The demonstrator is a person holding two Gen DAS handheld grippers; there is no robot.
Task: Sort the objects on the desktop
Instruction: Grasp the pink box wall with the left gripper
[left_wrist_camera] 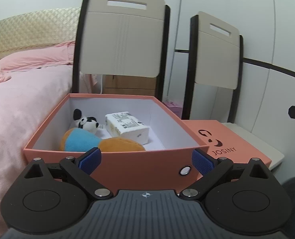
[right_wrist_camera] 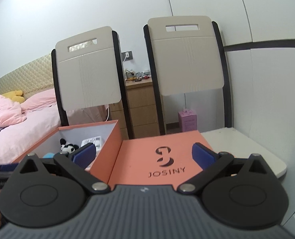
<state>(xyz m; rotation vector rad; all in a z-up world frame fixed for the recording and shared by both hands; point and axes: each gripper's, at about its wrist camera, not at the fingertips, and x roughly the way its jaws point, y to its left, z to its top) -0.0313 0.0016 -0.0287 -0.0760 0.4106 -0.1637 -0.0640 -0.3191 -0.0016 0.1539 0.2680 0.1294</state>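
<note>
From the right wrist view most of the open box is hidden: its near wall and the right gripper's left finger cover the contents, so only the panda's head and a corner of the tissue pack show. The left wrist view sees in better, though the near wall cuts off the bottom of the orange and blue plush toy.

The left gripper hangs just before the box, its blue-padded fingers spread wide with nothing between them but the box's near wall behind. The right gripper's fingers also stand wide apart and empty, held over the lid, which lies flat beside the box on its right.

The box is salmon-coloured card with a white lining and a metal eyelet in its front wall. Inside lie the small black-and-white panda at the back left, the white wrapped tissue pack at the back centre, and the plush toy across the front. The lid bears a dark logo and the word JOSINY. Both rest on a pale chair seat beside a pink bed.
</note>
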